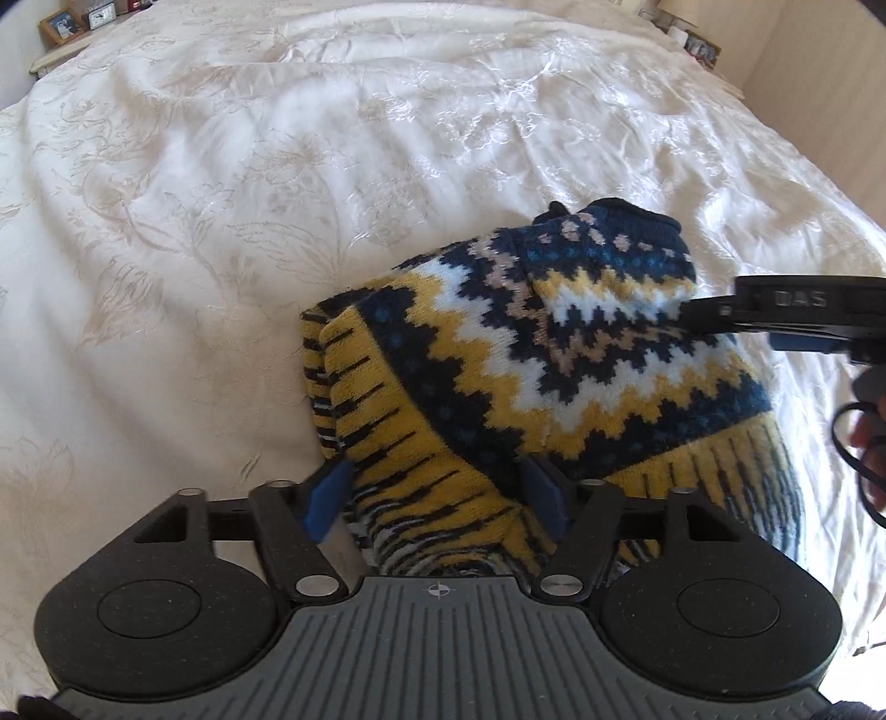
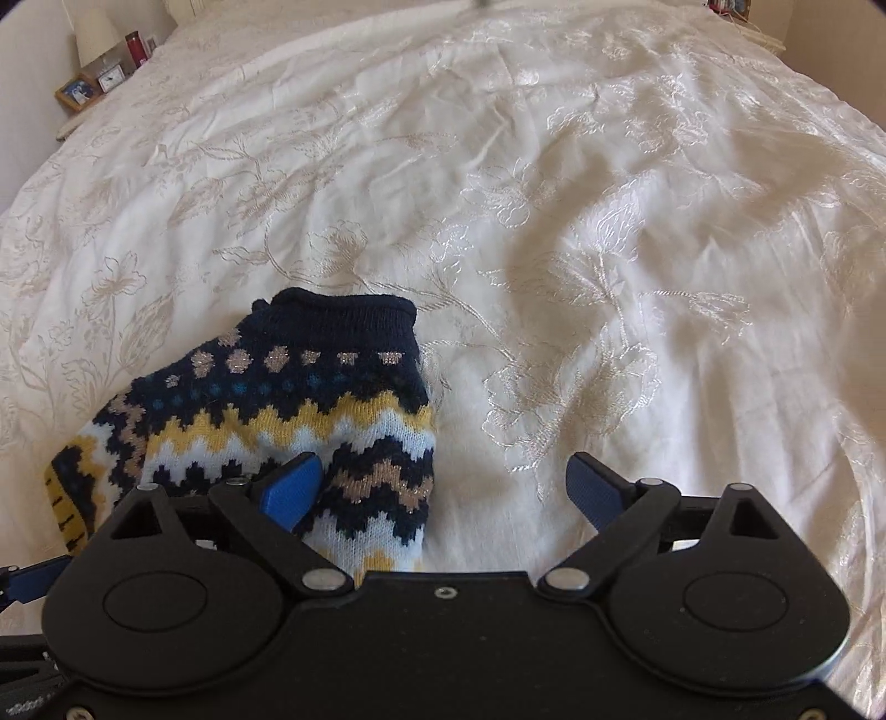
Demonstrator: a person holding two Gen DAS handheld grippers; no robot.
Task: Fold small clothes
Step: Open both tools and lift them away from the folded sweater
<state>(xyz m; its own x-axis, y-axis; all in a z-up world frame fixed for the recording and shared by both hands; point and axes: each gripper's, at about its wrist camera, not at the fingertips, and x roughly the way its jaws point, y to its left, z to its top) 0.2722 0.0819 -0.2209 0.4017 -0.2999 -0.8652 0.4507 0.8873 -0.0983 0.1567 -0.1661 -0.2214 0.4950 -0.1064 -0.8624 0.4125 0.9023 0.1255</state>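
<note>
a bed (image 1: 277,166) fills both views, spread with a cream bedspread (image 2: 609,221) stitched with pale flower outlines and lightly rumpled. far left, beside the bed, a nightstand (image 2: 69,124) carries a framed photo (image 2: 79,91), a small clock (image 2: 111,77), a red bottle (image 2: 134,50) and the base of a white lamp (image 2: 94,27). far right in the left wrist view, more small items stand on a ledge by a beige wall — too blurred to tell what they are.

the sweater (image 1: 526,360) — a small knit in navy, mustard, white and tan zigzags with a dark collar at its far end — lies bunched on the near part of the bed, its striped mustard hem nearest the left tool.

the left tool (image 1: 437,498) has its blue pads spread about halfway, with a fold of the hem (image 1: 443,487) between them; the knit fills the gap, but whether the pads press it cannot be told.

the right tool (image 2: 446,487) is wide open and grips nothing. its left pad (image 2: 290,490) lies against the sweater's near right edge, its right pad (image 2: 595,487) over bare bedspread. in the left wrist view it reaches in from the right, its tip at the sweater's right side, with part of a hand (image 1: 869,426) and a black cable (image 1: 853,454) behind it.
</note>
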